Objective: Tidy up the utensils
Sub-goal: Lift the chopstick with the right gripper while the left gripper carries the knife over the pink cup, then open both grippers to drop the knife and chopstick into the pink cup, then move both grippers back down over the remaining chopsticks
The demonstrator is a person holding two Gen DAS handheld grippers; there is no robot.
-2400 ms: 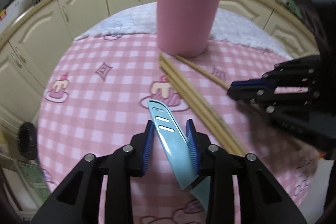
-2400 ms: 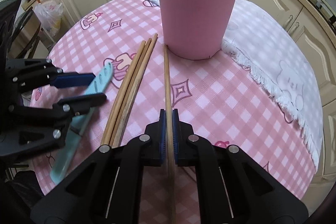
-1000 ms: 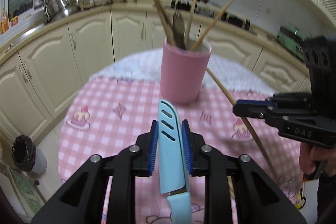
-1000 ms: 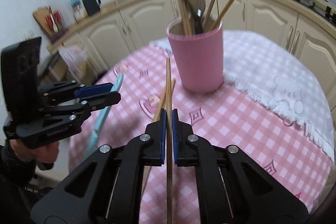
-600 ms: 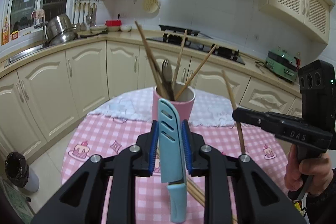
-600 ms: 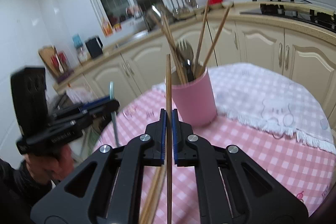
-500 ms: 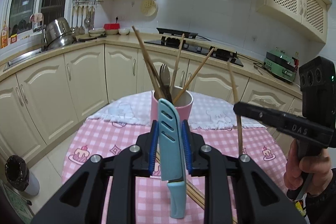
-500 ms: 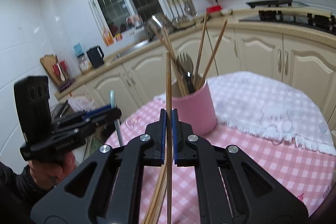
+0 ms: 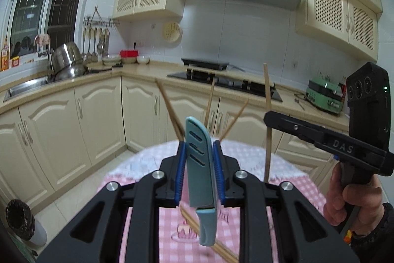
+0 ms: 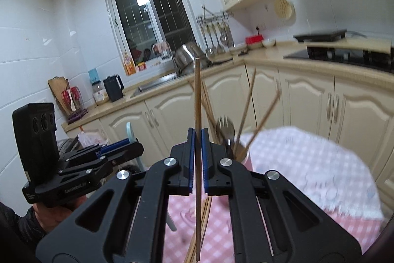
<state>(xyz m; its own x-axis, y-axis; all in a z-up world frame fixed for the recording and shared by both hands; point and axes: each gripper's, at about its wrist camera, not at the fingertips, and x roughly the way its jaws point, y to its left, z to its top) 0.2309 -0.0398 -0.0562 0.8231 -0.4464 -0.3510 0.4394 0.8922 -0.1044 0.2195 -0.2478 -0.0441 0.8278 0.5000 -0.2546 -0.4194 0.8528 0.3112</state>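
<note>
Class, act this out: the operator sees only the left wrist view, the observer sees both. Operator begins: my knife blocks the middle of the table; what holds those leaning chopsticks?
Observer: A pink cup, just beyond the right hand-held gripper.
Operator: Anything else in it?
Observer: A metal fork, tines up.
Operator: Is that hand-held gripper pinching its chopstick?
Observer: Yes, both blue pads press on the chopstick.

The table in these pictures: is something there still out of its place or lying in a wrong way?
Yes. Several loose chopsticks lie flat on the pink checked tablecloth, not upright in the pink cup like the others. The white cloth covers only the table's far part. Nothing looks spilled or broken.
</note>
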